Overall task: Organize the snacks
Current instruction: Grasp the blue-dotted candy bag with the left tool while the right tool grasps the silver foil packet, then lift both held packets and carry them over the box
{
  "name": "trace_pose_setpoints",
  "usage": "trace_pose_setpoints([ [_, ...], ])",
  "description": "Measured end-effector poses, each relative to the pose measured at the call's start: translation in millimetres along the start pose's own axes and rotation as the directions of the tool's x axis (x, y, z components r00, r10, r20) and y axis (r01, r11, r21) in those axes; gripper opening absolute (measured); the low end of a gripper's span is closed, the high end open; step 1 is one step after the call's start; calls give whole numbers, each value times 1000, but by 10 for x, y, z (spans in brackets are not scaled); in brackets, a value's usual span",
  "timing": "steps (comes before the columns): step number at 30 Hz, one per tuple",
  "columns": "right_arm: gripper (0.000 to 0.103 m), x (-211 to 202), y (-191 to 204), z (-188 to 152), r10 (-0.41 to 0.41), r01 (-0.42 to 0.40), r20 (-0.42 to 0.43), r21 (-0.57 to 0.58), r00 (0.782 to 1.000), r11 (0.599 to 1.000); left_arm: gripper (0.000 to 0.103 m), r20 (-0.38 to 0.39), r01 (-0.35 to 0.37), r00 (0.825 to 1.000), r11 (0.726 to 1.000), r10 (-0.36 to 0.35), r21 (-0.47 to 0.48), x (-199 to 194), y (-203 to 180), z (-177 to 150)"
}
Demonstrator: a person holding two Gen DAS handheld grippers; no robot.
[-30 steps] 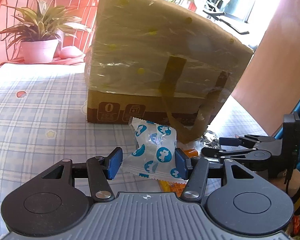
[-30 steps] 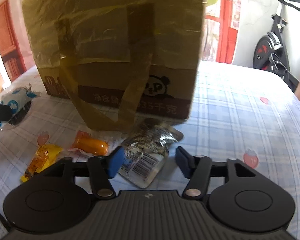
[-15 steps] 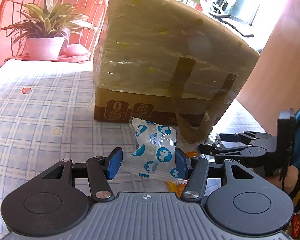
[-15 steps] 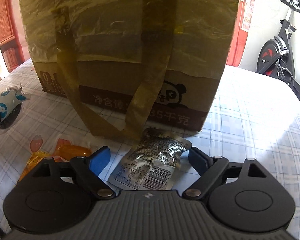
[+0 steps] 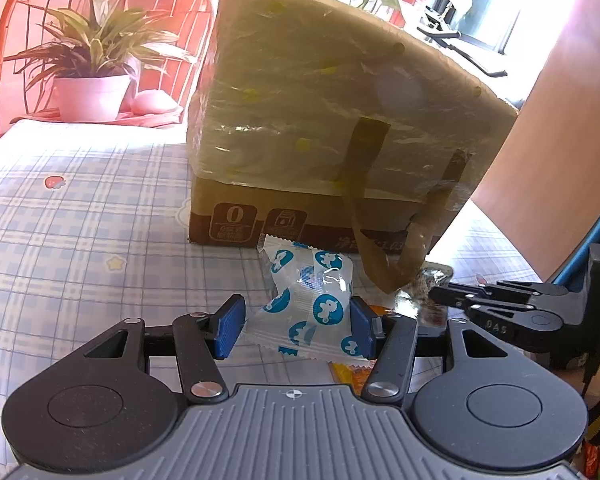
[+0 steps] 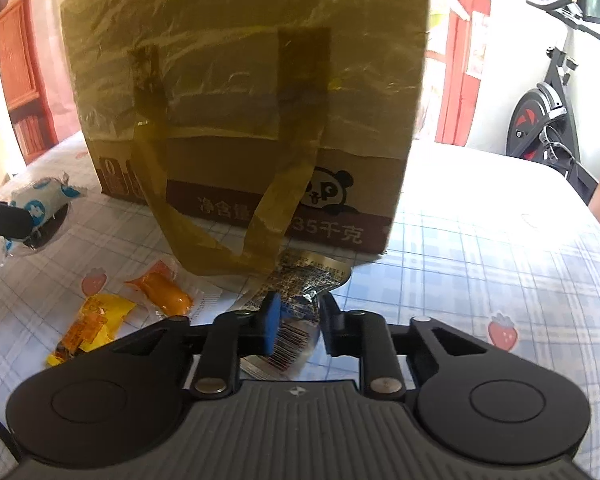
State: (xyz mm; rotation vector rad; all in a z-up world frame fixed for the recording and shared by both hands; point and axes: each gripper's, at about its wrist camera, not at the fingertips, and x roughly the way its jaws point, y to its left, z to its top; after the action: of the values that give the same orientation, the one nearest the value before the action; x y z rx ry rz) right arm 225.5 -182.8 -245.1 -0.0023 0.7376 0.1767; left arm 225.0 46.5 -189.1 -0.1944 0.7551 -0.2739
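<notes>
A white packet with blue prints [image 5: 312,304] hangs above the checked tablecloth, and my left gripper [image 5: 296,324] is shut on it. The same packet [image 6: 40,200] shows at the left edge of the right wrist view. My right gripper [image 6: 298,316] is closing its jaws on a silver foil packet [image 6: 312,276], whose near end is pinched between the pads. That packet lies at the foot of a tall cardboard box [image 6: 252,100] wrapped in yellowish tape. In the left wrist view the right gripper [image 5: 440,296] reaches in from the right to the silver packet [image 5: 428,280].
An orange snack [image 6: 164,290] and a yellow snack [image 6: 88,322] lie on the tablecloth [image 6: 480,248] left of the right gripper. A tape loop [image 6: 228,248] hangs from the box. A potted plant [image 5: 92,80] stands at the far left; an exercise bike [image 6: 548,112] stands beyond the table.
The right gripper's jaws spread wide around the silver packet, then closed onto its near end. The left gripper kept its hold on the white-and-blue packet.
</notes>
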Motion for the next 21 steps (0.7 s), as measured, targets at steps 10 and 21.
trace_pose_setpoints([
  [10,5,-294,-83,52,7,-11,78,47,997,999,59,15,10,1000,1000,-10,17,-43,-23,19],
  [21,5,-732,-142,156,-4,-9,183,68,983,998,59,66,31,997,998,-35,52,-165,-129,82],
])
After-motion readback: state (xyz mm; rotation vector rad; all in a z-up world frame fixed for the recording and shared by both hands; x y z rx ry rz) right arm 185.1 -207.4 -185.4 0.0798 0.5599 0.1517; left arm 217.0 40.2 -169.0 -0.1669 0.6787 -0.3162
